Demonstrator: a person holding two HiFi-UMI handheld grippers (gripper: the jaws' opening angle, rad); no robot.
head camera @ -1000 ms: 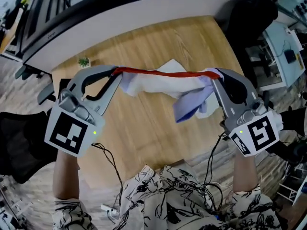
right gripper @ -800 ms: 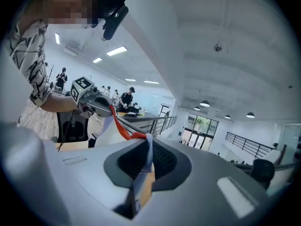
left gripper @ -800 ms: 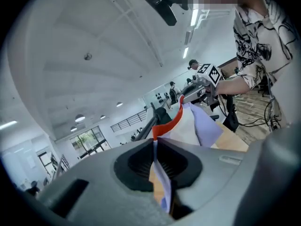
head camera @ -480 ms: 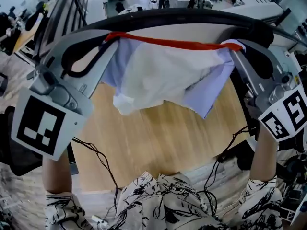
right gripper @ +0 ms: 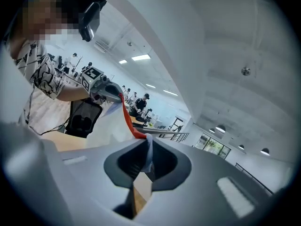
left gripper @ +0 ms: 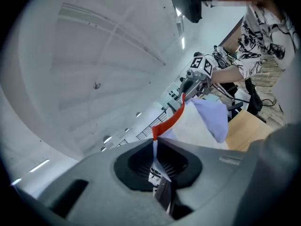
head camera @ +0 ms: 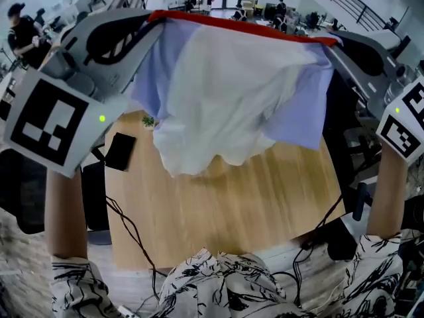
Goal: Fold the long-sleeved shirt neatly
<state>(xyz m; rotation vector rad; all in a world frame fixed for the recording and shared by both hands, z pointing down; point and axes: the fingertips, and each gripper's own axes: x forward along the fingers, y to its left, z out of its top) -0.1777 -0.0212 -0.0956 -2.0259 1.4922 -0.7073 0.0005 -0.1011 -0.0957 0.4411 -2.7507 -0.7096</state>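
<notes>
Raised since before, left tongs and right tongs each pinch the shirt by its red edge, hung above the surface; we judge spreading underway, next probably laying it flat.

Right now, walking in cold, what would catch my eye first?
A white-and-lilac shirt with a red top edge, stretched wide in the air and hanging above the wooden table. The left gripper and right gripper each clamp one upper corner, at the head view's top left and top right.
</notes>
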